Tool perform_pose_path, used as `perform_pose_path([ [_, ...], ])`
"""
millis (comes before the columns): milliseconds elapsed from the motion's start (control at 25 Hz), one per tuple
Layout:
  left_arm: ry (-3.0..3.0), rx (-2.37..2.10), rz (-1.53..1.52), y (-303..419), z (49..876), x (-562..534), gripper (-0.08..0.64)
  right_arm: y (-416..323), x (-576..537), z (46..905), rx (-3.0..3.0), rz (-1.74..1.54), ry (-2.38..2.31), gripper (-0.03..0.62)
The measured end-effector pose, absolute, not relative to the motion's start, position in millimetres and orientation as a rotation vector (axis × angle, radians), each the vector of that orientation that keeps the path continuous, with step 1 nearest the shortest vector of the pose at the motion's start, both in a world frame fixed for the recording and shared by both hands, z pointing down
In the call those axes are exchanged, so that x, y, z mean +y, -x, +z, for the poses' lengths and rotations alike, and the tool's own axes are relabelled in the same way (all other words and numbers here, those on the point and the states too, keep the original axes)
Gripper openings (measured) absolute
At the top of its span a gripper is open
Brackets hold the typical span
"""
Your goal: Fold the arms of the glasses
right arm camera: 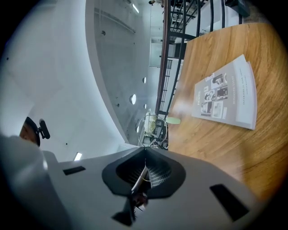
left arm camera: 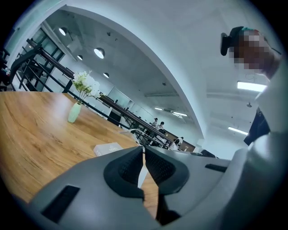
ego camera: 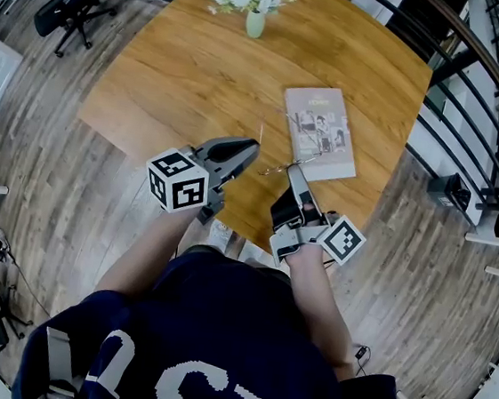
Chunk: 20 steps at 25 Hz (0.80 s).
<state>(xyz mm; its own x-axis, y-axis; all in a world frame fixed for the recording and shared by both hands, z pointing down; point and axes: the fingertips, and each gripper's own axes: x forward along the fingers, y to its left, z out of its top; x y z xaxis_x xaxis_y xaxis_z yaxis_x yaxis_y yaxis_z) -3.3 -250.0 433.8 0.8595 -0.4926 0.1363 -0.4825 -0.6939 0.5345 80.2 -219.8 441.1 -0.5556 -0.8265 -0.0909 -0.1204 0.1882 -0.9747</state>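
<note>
So the left gripper (ego camera: 253,148) and right gripper (ego camera: 294,169) hover over the table's (ego camera: 184,70) near edge. Bare wood is open toward 11 o'clock, a booklet (ego camera: 320,132) sits at 1 o'clock, and a flower vase (ego camera: 255,23) at 12 by the far edge. The glasses (ego camera: 275,168) hang between the tips, each gripper pinched shut on an arm.

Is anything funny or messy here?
Nothing looks spilled or broken. The grey booklet lies flat and the pale green vase stands upright on the wooden table. The thin wire glasses are off it, pinched by the left gripper and right gripper.
</note>
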Motion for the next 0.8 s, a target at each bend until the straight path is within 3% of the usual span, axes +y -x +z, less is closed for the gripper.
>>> perform_pose_path([
  [440,-2.463,-0.375,-0.006,-30,431,-229,0.028,-60,-214,436,1.890,-1.438,0.819,0.028],
  [720,-2.544,-0.744,-0.004,4,423,-269,0.028,-66,-214,435,1.901,-1.414,0.853,0.028],
  [800,-2.584,-0.858,0.014,14,414,-284,0.088,-67,-212,435,1.912,-1.411,0.866,0.028],
])
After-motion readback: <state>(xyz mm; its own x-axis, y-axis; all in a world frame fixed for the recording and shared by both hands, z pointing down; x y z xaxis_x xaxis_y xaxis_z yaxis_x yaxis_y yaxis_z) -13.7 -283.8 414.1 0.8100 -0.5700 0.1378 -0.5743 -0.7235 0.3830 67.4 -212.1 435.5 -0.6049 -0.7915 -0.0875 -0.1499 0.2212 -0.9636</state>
